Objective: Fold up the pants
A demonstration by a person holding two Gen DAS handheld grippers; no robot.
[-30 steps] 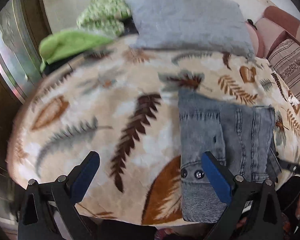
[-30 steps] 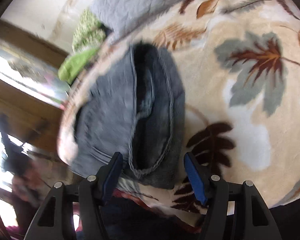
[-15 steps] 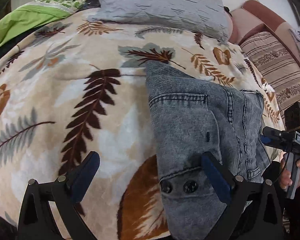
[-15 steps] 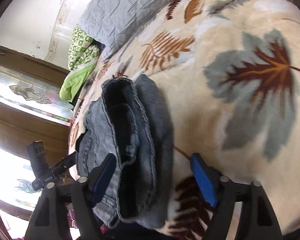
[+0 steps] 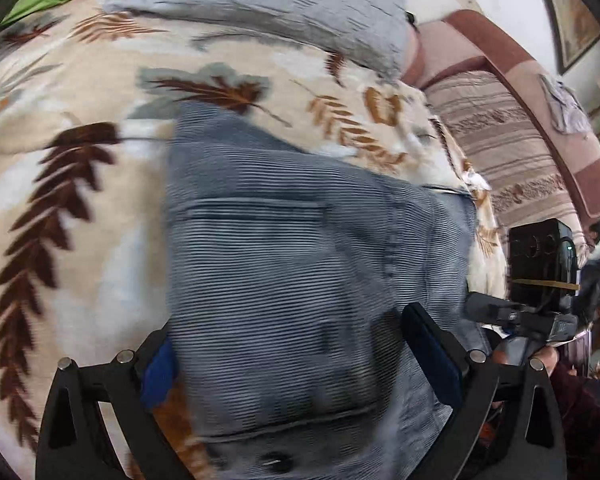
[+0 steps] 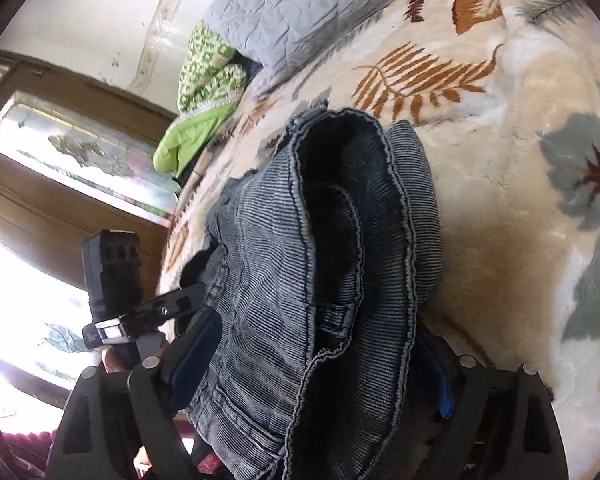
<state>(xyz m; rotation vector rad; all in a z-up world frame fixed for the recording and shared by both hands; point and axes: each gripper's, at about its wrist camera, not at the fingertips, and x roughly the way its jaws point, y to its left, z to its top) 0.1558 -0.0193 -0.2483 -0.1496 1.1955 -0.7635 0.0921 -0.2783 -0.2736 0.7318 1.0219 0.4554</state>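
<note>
Grey-blue corduroy pants lie folded in a thick stack near the front edge of the bed. My left gripper is open, its jaws standing either side of the waistband end of the stack. In the right wrist view the pants show their layered folded edges, and my right gripper is open with its jaws spread around the other end. Each gripper shows in the other's view: the right one and the left one.
The bed carries a cream blanket with leaf print. A grey pillow and green cloth lie at the far end. A striped brown sofa stands to the right, a wooden window frame to the left.
Both grippers have moved in towards the folded pants, so the stack now sits between each pair of open jaws. The pants themselves lie where they were.
</note>
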